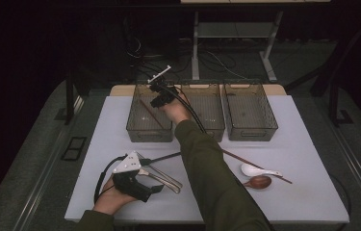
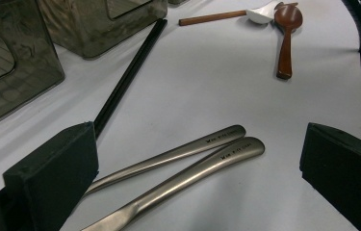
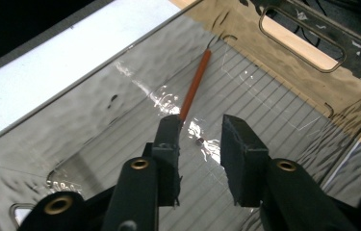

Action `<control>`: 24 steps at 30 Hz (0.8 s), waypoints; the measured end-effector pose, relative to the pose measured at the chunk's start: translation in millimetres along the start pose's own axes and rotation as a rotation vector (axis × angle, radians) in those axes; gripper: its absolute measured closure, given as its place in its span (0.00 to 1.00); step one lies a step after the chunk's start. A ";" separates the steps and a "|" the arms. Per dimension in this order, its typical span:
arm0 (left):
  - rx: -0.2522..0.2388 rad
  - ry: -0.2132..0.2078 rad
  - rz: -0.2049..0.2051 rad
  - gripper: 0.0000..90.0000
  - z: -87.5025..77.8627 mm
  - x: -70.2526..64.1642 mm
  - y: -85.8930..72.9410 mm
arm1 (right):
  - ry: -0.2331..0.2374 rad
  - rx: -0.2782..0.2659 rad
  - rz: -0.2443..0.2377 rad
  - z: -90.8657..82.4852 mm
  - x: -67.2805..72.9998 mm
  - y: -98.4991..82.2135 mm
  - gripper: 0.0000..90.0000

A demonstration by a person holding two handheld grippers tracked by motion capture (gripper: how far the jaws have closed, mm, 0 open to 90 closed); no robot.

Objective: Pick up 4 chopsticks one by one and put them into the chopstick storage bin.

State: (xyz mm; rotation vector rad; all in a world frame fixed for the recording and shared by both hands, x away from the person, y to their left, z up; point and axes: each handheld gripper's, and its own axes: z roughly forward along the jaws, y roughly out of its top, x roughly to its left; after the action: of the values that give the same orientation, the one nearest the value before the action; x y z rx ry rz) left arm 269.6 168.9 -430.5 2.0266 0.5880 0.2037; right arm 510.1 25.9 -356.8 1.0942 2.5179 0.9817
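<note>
Nearest you, your left gripper (image 1: pixel 156 188) rests low on the white table (image 1: pixel 303 202) with its jaws spread wide and nothing between the pads. Two brushed steel handles (image 2: pixel 202 154) lie side by side just ahead of it, smooth and rounded at their ends, long axes running away from the jaws and slightly across. That hand is the nearer one for them; a squarer approach across the handles looks needed. A slim black chopstick (image 2: pixel 130 74) lies beside them, pointing towards the bins.

Your right gripper (image 3: pixel 199 132) hangs over the left smoky plastic bin (image 1: pixel 135 126), jaws parted and pinching nothing. The reddish wooden chopstick (image 3: pixel 195 86) lies on the ribbed bin floor, one end just past the left pad, its length running away from you. It looks released.

A white ceramic spoon (image 1: pixel 254 170) and a brown wooden spoon (image 1: pixel 259 182) wait at the table's right.
</note>
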 end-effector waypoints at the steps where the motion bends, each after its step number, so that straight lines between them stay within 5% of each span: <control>1: 0.000 0.001 0.001 0.00 -0.1 -0.1 0.0 | 0.007 -0.005 0.003 -1.2 -0.3 0.0 0.73; 12: 0.004 0.002 0.002 0.00 0.1 0.4 -0.1 | 0.085 -0.059 -0.037 -25.1 3.9 -8.4 0.54; 24: 0.018 0.004 -0.002 0.00 0.9 -1.1 -0.4 | 0.148 -0.119 -0.086 -74.2 -8.2 -50.4 0.45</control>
State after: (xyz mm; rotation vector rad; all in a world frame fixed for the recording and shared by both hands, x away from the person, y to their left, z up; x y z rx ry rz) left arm 268.8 167.8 -431.2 2.0430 0.5967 0.2017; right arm 454.4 -41.4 -334.7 0.9028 2.5575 1.2115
